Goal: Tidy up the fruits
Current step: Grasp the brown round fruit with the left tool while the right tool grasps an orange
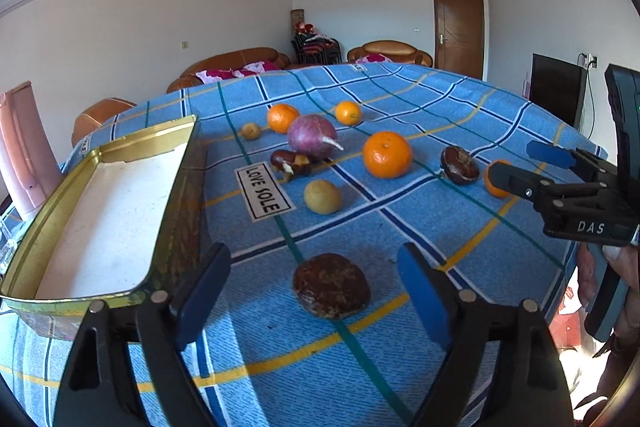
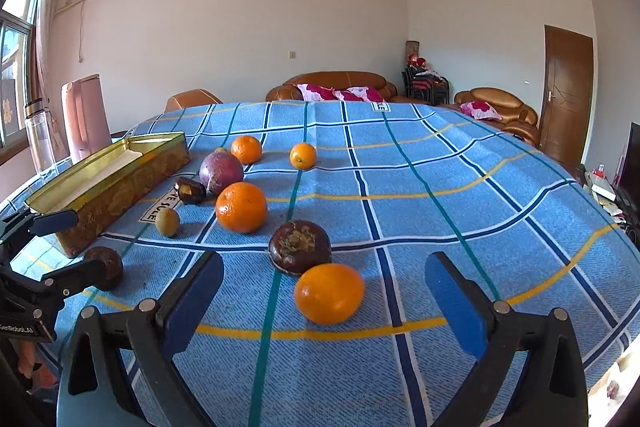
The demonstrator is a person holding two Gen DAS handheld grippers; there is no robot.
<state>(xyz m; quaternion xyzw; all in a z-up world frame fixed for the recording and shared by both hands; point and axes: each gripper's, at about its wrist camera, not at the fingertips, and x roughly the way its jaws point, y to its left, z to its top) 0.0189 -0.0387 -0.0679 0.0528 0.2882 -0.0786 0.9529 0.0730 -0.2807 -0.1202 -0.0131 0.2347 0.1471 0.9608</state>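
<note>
The left gripper (image 1: 316, 291) is standing open around a dark flattened fruit (image 1: 331, 286); the right gripper (image 2: 324, 299) is gaping before an orange (image 2: 329, 293), stem direction unclear.

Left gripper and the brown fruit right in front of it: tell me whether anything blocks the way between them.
Nothing visible does. The left gripper stands open with the brown fruit lying on the blue tablecloth between its fingers, pads not pressing. The gold tin sits off to the left.
</note>
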